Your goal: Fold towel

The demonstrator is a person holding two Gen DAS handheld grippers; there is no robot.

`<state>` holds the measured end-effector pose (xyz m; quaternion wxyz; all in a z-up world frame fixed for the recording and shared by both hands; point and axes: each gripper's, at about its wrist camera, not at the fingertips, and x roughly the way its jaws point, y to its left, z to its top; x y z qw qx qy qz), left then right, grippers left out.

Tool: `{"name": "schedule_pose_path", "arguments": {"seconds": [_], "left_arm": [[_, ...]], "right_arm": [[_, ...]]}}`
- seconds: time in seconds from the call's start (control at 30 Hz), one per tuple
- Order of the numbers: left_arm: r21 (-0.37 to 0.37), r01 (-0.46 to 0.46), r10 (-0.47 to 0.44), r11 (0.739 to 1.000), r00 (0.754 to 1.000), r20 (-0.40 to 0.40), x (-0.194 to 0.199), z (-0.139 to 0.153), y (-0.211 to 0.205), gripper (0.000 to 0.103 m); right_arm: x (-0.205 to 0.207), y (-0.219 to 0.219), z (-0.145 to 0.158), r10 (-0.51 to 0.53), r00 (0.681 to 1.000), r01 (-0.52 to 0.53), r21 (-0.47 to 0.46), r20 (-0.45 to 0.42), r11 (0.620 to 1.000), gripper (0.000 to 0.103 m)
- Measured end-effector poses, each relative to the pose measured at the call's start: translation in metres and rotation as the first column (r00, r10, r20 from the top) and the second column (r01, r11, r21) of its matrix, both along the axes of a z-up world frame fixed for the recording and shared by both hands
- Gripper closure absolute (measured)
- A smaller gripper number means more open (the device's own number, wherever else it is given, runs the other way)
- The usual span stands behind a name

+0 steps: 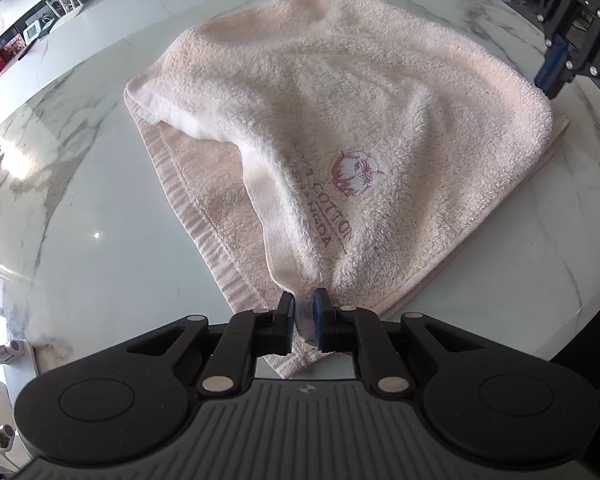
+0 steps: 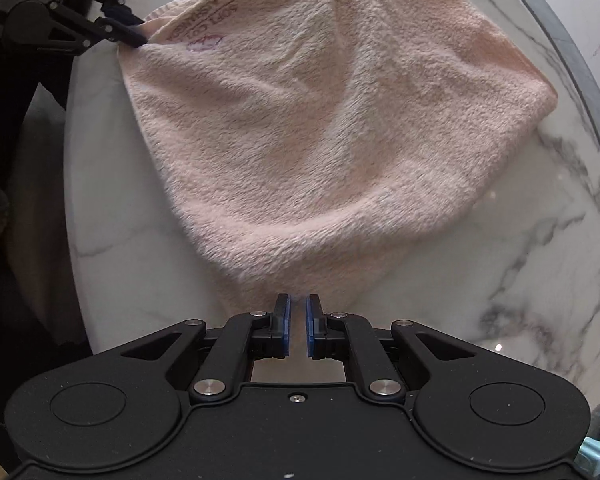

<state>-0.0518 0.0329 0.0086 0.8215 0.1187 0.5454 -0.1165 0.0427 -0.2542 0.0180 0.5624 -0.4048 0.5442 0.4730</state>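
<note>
A pale pink towel [image 1: 340,128] lies on a white marble tabletop [image 1: 80,220] with grey veins. It is doubled over, the fluffy upper layer sitting loosely on the lower one, with soft ridges and hollows across its middle. A ribbed hem of the lower layer [image 1: 204,224] shows along one side, uncovered by the top layer. A pink flower logo [image 1: 356,172] with printed lettering below it sits on the upper layer near the corner closest to the left wrist camera.

The left claw [image 1: 303,312] is pressed together on that near corner: the cloth runs up between its blue pads and is drawn into a narrow bunch there. In the right wrist view the same claw [image 2: 134,34] appears at the far upper left, its tips touching the towel's corner just beside the logo.

The right claw [image 2: 298,322] grips the opposite corner of the towel [image 2: 320,140]; its blue pads stand close together with only a thin strip of pink cloth between them, and the fabric fans out from that spot across the tabletop [image 2: 500,260]. In the left wrist view this claw [image 1: 550,86] shows at the upper right, its blue tip touching the towel's far edge.

A dark metal rim [image 2: 572,52] borders the tabletop on the right of the right wrist view.
</note>
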Motion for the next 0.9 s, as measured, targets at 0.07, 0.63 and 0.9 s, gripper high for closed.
{"name": "schedule_pose_path", "arguments": {"seconds": [0.07, 0.63, 0.9], "left_arm": [[-0.010, -0.008, 0.008, 1.000, 1.000, 0.003, 0.000, 0.000, 0.002, 0.094], [-0.085, -0.090, 0.094, 0.992, 0.995, 0.040, -0.006, 0.015, 0.012, 0.096], [-0.070, -0.121, 0.122, 0.990, 0.993, 0.011, -0.014, 0.021, 0.010, 0.097]], "right_arm": [[-0.014, -0.006, -0.002, -0.001, 1.000, 0.001, -0.009, 0.015, 1.000, 0.073], [-0.028, -0.015, -0.015, -0.115, 0.987, 0.111, 0.042, 0.110, 0.993, 0.096], [-0.035, -0.006, -0.021, -0.122, 0.985, 0.124, -0.004, 0.125, 0.992, 0.096]]}}
